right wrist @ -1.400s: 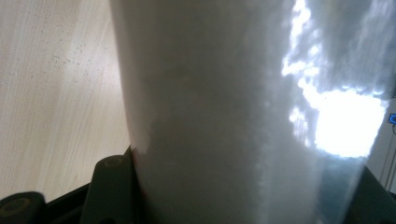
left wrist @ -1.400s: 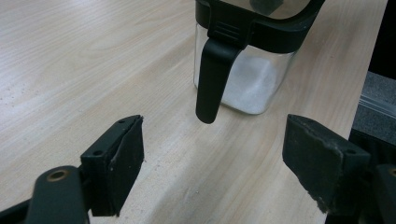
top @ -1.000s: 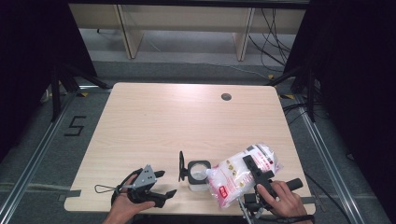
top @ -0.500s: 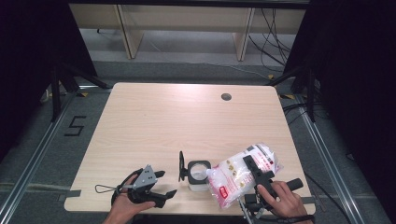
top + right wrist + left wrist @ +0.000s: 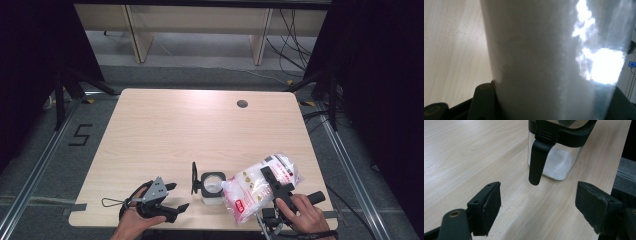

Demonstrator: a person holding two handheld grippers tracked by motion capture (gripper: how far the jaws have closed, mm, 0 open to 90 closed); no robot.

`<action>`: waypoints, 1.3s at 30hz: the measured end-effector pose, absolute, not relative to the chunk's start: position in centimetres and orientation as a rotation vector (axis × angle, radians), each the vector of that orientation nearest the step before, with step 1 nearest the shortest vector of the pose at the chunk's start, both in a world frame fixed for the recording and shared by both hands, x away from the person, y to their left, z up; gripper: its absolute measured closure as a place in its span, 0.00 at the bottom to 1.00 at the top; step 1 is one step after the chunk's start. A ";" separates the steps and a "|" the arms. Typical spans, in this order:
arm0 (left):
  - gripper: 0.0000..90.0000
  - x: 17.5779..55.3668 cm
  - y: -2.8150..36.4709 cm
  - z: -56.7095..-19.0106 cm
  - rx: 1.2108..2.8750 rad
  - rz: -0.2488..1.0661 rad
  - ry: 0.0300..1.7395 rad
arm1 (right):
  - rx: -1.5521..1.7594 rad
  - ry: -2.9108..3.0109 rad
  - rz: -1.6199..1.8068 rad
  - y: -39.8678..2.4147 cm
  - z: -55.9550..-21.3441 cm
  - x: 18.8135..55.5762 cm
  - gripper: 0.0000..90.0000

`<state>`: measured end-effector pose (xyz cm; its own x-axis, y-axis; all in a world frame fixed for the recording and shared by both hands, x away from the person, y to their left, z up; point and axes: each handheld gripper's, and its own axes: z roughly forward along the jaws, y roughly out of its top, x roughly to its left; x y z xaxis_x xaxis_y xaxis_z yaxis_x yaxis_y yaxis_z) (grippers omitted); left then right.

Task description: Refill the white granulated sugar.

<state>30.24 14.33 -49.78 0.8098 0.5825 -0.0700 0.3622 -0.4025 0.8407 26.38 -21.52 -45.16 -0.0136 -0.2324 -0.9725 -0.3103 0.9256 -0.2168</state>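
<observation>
A clear square jar (image 5: 212,187) with a black rim stands near the table's front edge, its black lid (image 5: 194,177) swung open to its left. White grains lie in the bottom of the jar (image 5: 556,162). My right gripper (image 5: 275,186) is shut on a clear bag of white grains (image 5: 257,189) with red print, which is tilted with its lower corner over the jar's mouth. The bag (image 5: 554,62) sits between the right gripper's jaws (image 5: 552,106). My left gripper (image 5: 178,196) rests low at the front left, open and empty, its jaws (image 5: 541,205) facing the jar from a short way off.
The light wooden table (image 5: 175,130) has a round cable hole (image 5: 242,104) at the back right. The table's front edge lies just behind both hands. Dark floor and frame legs surround the table.
</observation>
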 end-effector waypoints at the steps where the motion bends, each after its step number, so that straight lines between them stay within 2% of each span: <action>1: 0.23 30.2 14.3 -49.8 2.034 0.289 0.701 | -0.429 1.599 0.065 -21.5 -45.2 26.4 0.49; 39: 0.23 30.7 14.5 -49.8 2.032 0.291 0.699 | -0.417 1.598 0.063 -21.7 -45.5 26.4 0.50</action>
<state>30.68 14.46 -49.76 0.8095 0.5830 -0.0701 0.3610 -0.4001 0.8424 26.44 -21.73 -45.51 -0.0131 -0.2264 -0.9739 -0.3018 0.9295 -0.2120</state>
